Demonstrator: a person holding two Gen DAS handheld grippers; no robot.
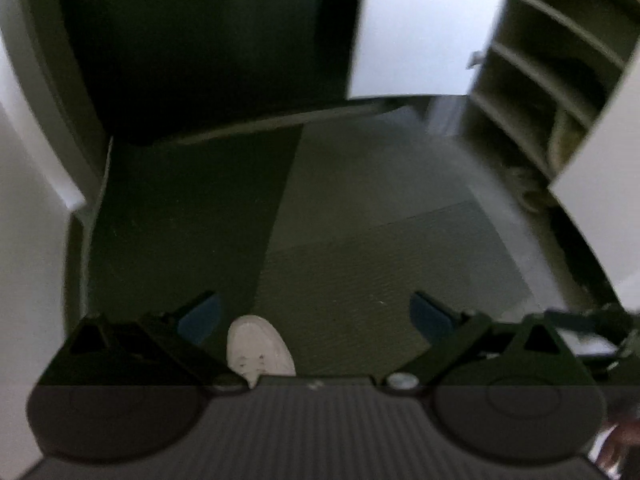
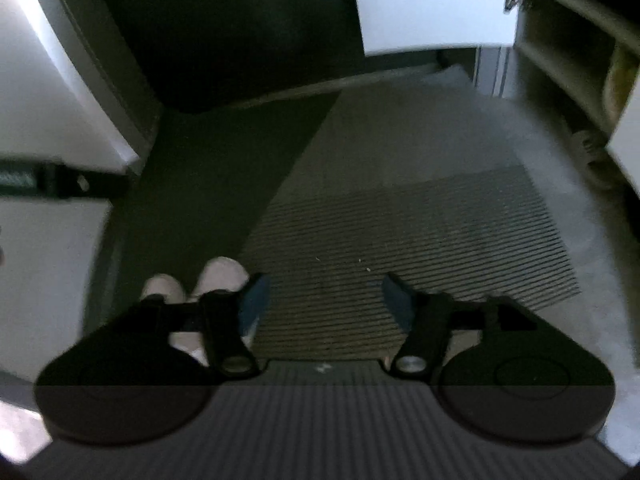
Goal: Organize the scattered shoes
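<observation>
light: dim, floor (image 1: 360, 208) murky | bright: white walls (image 1: 420, 20) far and left glare | blur: motion smear on shelves (image 1: 552, 80) right, both views | edges: fisheye bending, dark corners

The doormat (image 2: 420, 232) looks like coarse ribbed fibre, rough and matt. The white shoes (image 2: 220, 276) have a smooth, faintly sheened upper, leather or something like it. Both grippers, the left gripper (image 1: 316, 316) and the right gripper (image 2: 324, 300), are matt black plastic with blue rubbery-looking pads (image 2: 394, 300) and shiny metal pivot bolts (image 2: 410, 363). The shelf unit (image 1: 556, 60) looks painted, smooth and dull.
</observation>
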